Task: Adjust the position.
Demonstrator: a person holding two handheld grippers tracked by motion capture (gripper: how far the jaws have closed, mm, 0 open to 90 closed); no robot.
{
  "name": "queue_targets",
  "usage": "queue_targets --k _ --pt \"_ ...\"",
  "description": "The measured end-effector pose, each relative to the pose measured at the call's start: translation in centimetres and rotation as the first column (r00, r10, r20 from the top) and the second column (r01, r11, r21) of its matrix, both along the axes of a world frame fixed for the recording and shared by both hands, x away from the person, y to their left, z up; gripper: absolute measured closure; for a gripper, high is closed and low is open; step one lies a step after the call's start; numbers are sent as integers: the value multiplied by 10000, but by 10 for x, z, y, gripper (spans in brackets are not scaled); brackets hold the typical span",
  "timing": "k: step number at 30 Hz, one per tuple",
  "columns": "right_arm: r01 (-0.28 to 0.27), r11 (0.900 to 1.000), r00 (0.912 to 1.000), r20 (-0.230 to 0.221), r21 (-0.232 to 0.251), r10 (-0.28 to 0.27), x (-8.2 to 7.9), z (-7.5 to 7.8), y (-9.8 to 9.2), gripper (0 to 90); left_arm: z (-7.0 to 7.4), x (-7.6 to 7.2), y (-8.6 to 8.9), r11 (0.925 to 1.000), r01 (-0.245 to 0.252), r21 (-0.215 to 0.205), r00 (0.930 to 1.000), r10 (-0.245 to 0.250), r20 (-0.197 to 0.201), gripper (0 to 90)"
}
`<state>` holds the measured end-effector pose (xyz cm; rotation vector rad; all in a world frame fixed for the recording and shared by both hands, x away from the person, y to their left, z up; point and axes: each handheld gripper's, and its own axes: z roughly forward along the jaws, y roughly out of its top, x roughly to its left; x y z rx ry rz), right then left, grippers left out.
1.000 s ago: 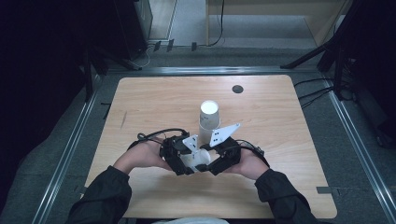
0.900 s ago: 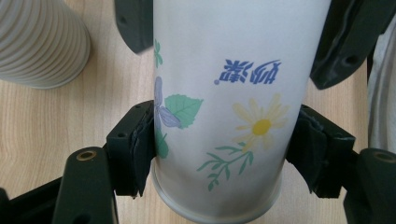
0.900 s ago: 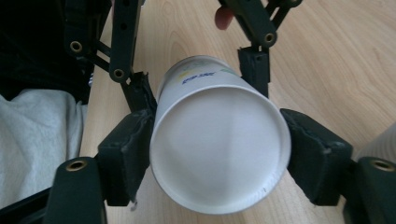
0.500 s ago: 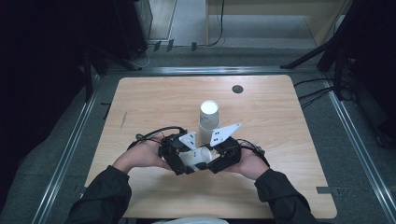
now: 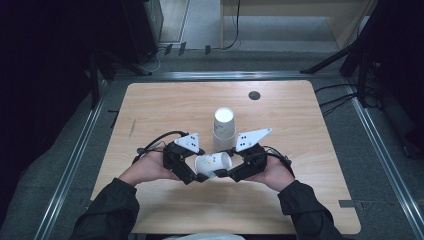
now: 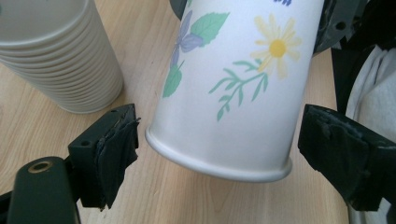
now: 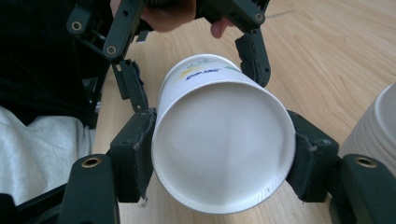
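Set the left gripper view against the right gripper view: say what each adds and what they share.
Left gripper view: the printed side of the floral paper cup, daisy and butterfly, with the jaws of the left gripper apart from it on both sides. Right gripper view: the cup's plain white round end, the jaws of the right gripper pressed against both its sides, and a hand behind. Shared: the cup, the stack of cups, the wooden table.

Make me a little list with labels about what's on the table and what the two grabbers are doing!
Table: wooden table, round dark spot near the far edge
Flower cup: paper cup lying sideways between the grabbers
Cup stack: upside-down stack of cups, standing just behind
Right gripper: jaws squeezing the flower cup's bottom end
Left gripper: jaws open on either side of the cup's rim, not touching
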<state>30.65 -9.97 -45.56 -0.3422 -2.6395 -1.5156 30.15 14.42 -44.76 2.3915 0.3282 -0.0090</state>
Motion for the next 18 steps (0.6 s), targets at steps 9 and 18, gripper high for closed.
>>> queue_targets --k 9,18 --pt "-206 9994 9993 -309 290 215 -3 3 1 345 -12 -14 2 9964 -146 -834 9999 150 42 125" --pt "-293 9972 9974 -642 689 338 -2 4 -1 345 -14 -9 4 9860 -253 -1646 9994 209 -283 153"
